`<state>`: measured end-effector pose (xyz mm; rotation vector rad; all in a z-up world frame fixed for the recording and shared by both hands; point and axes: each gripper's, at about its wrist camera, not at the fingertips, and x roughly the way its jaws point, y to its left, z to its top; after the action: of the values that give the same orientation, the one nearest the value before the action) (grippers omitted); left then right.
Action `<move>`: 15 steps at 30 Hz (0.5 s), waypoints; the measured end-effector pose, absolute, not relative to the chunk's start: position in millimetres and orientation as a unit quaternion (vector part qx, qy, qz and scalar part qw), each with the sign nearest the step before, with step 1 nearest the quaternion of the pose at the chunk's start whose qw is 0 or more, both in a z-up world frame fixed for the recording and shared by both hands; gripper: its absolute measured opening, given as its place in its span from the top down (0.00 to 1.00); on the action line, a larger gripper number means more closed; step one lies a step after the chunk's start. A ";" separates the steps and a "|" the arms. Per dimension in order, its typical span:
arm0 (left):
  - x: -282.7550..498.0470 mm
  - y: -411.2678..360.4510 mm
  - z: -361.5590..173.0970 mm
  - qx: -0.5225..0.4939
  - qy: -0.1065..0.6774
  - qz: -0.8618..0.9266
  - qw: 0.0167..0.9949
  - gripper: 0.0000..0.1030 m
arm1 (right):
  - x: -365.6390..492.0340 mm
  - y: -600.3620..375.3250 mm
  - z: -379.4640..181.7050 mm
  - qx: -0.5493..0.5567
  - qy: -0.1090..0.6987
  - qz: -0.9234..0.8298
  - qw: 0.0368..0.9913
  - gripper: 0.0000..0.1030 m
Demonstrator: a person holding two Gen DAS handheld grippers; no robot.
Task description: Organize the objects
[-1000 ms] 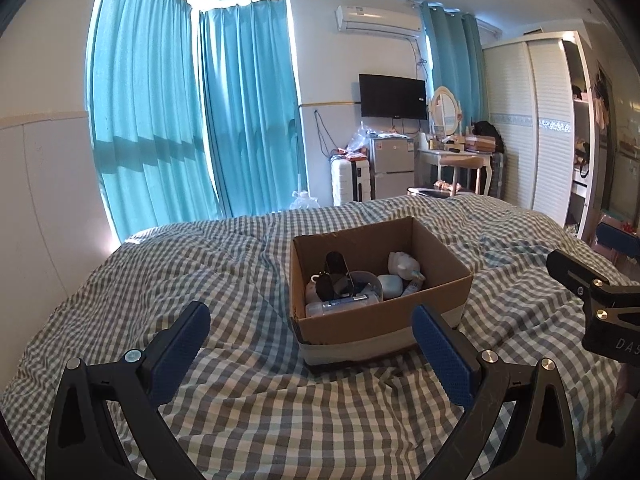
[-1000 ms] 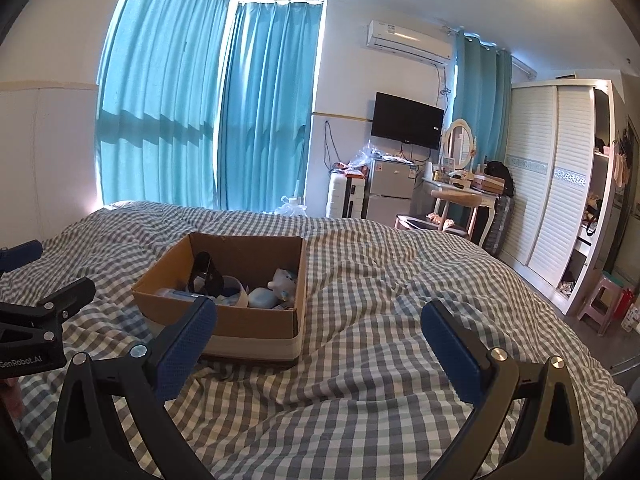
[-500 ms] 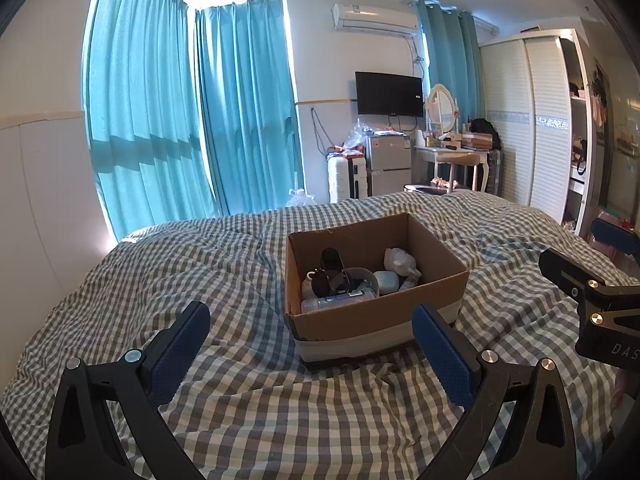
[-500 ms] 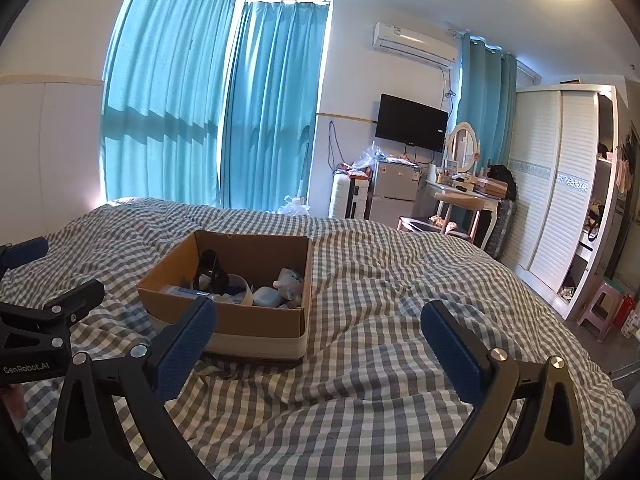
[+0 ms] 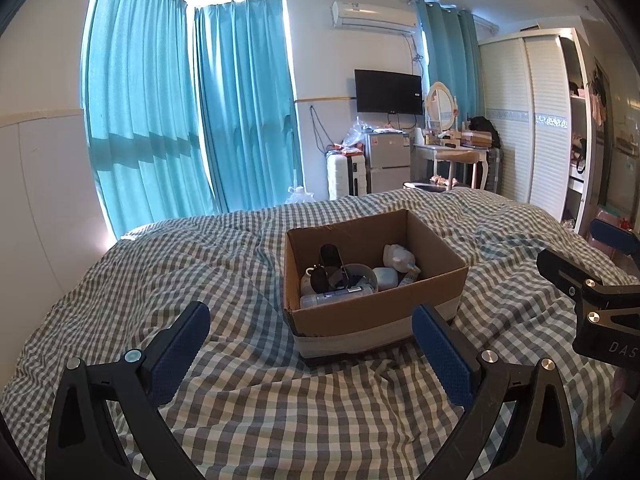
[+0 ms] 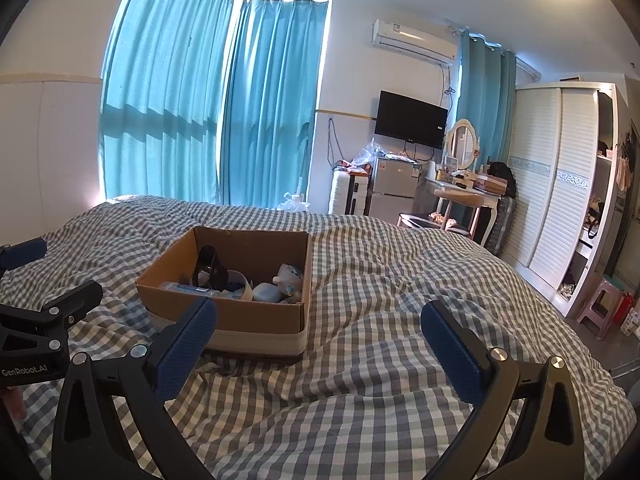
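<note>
A brown cardboard box [image 5: 380, 312] sits on the checked bed cover [image 5: 248, 408]; it also shows in the right wrist view [image 6: 256, 322]. Inside lie several small things: black sunglasses [image 5: 328, 268], a clear bottle [image 5: 332, 299], a white bottle [image 5: 396, 257] and a small white toy [image 6: 289, 278]. My left gripper [image 5: 310, 346] is open and empty, held just in front of the box. My right gripper [image 6: 320, 338] is open and empty, to the right of the box's front corner. Each gripper shows at the edge of the other's view.
The bed cover [image 6: 400, 320] is rumpled around the box. Teal curtains [image 5: 180, 120] hang behind the bed. A TV [image 5: 389, 92], a small fridge [image 5: 386, 162], a dressing table [image 5: 452, 152] and a white wardrobe [image 5: 536, 120] stand past the bed's foot. A pink stool [image 6: 604, 306] stands at the right.
Both cameras have risen and drawn back slightly, so the box sits a little lower and farther in view. Both grippers stay open and empty.
</note>
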<state>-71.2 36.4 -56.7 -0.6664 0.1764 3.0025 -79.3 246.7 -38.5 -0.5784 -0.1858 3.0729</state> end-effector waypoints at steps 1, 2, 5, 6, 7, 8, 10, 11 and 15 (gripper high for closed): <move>-71.5 35.9 -56.7 -0.217 0.056 0.974 0.031 0.00 | -79.4 246.9 -38.7 -0.185 -0.058 0.981 0.004 0.00; -71.7 35.8 -56.9 -0.218 0.055 0.974 0.031 0.00 | -79.8 247.0 -39.4 -0.186 -0.058 0.981 0.003 0.00; -71.5 35.7 -57.4 -0.220 0.055 0.974 0.032 0.00 | -79.7 247.2 -39.5 -0.186 -0.057 0.981 0.003 0.00; -71.6 36.0 -57.8 -0.220 0.055 0.973 0.031 0.00 | -79.3 247.3 -39.6 -0.187 -0.057 0.981 0.003 0.00; -71.4 36.1 -58.1 -0.221 0.056 0.973 0.031 0.00 | -79.3 247.2 -39.6 -0.186 -0.057 0.981 0.003 0.00; -71.5 36.3 -58.4 -0.221 0.056 0.973 0.031 0.00 | -79.7 247.0 -39.9 -0.187 -0.057 0.981 0.003 0.00; -70.6 36.9 -59.0 -0.222 0.055 0.973 0.032 0.00 | -79.9 247.2 -40.6 -0.188 -0.057 0.980 0.004 0.00; -70.5 37.0 -58.9 -0.222 0.055 0.973 0.032 0.00 | -80.1 247.0 -41.3 -0.189 -0.058 0.980 0.004 0.00; -69.9 36.9 -59.0 -0.222 0.054 0.973 0.032 0.00 | -80.7 246.2 -43.2 -0.191 -0.058 0.980 0.005 0.00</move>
<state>-69.9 36.9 -59.0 -0.6852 0.1668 2.9966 -80.7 246.2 -43.2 -0.5975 -0.1829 3.0696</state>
